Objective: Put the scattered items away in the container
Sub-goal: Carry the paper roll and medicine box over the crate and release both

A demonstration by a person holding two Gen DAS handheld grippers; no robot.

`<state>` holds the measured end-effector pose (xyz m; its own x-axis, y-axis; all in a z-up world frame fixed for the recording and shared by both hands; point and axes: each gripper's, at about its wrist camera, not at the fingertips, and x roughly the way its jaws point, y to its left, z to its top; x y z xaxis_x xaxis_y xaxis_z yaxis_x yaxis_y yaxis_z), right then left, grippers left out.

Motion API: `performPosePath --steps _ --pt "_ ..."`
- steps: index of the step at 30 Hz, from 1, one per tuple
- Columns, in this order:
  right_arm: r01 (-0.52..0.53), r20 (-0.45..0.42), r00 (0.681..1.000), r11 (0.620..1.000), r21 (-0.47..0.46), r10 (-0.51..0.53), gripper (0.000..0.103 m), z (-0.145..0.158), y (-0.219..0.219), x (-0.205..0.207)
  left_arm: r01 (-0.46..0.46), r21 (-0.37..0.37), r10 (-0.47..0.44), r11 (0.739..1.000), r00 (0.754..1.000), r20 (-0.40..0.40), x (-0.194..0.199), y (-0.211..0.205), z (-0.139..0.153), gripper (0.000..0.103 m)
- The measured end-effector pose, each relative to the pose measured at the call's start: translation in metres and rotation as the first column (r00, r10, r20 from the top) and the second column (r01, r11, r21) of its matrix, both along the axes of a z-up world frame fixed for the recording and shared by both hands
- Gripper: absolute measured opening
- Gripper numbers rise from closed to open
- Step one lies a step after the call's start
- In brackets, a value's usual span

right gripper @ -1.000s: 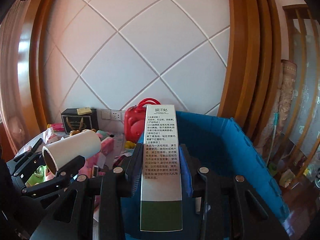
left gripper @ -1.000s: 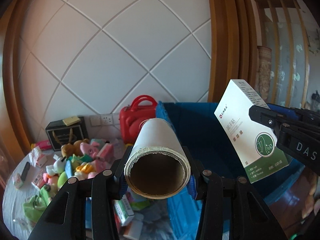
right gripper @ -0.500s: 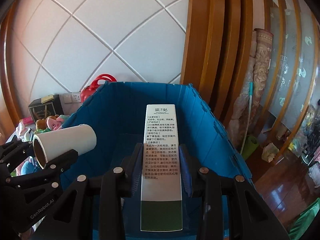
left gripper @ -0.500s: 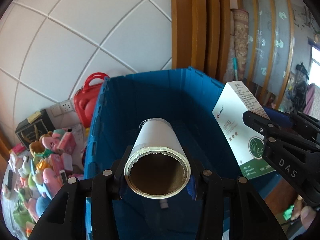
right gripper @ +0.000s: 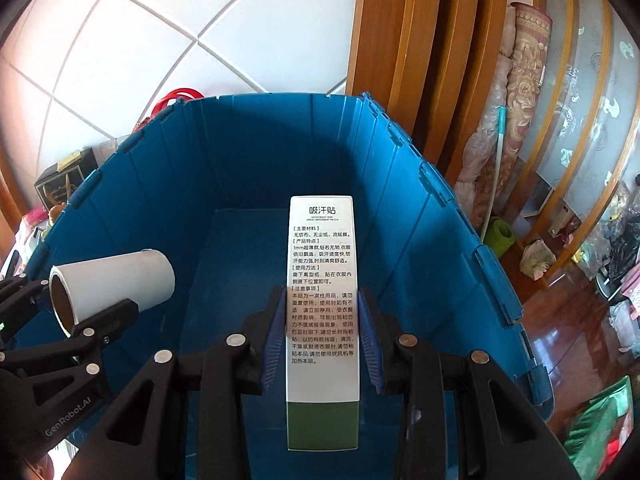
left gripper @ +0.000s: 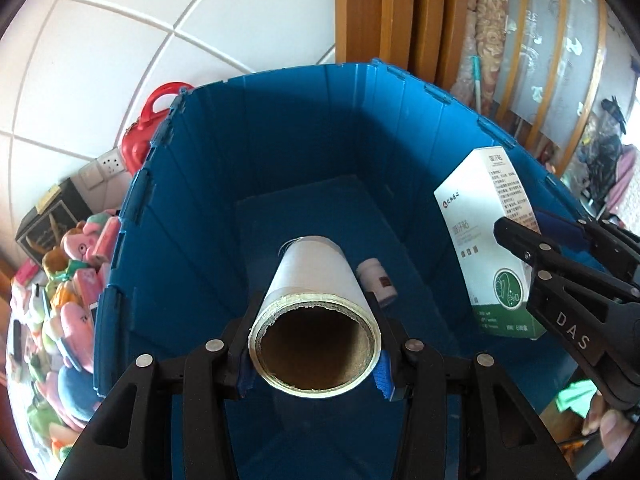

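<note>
Both tongs poised over the deep blue plastic crate (left gripper: 280,152): left tongs (left gripper: 316,344) clamp a white cardboard-cored roll (left gripper: 316,280), right tongs (right gripper: 322,332) pinch a tall white-and-green carton (right gripper: 322,280) at three o'clock, ready for dropping.

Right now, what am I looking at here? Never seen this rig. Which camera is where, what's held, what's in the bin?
No robot arm: a person holds a two-finger claw in each hand, with a fisheye camera on each claw looking along its fingers. The left view shows the left claw clamped on a white roll with a cardboard core. The right view shows the right claw clamped on a white-and-green carton. Both hang over an open blue plastic crate; a small white bottle lies on its floor. Plush toys are piled outside, left of the crate.
</note>
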<state>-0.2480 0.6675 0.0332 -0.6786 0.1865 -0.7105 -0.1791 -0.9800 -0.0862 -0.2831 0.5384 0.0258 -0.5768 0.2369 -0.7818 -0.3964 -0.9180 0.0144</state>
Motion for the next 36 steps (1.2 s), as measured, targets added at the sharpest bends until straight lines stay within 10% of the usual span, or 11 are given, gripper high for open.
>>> performPosePath --steps 9,17,22,36 --pt "-0.008 0.016 1.000 1.000 -0.001 0.008 0.035 -0.007 0.003 0.000 -0.004 -0.014 0.003 1.000 1.000 -0.025 0.002 0.003 -0.001 0.047" --pt "0.016 0.005 1.000 1.000 0.010 -0.016 0.036 -0.004 0.007 0.004 -0.018 -0.013 0.017 1.000 0.997 -0.069 0.009 -0.002 0.005 0.081" --pt "0.036 -0.007 0.999 0.999 0.019 -0.036 0.070 0.000 0.008 0.011 -0.015 -0.009 0.015 1.000 0.998 -0.069 0.015 -0.006 0.007 0.081" --pt "0.047 -0.050 0.998 0.999 0.014 -0.046 0.086 0.012 -0.009 0.036 -0.049 0.011 0.050 0.999 0.990 -0.135 0.045 -0.042 0.022 0.085"
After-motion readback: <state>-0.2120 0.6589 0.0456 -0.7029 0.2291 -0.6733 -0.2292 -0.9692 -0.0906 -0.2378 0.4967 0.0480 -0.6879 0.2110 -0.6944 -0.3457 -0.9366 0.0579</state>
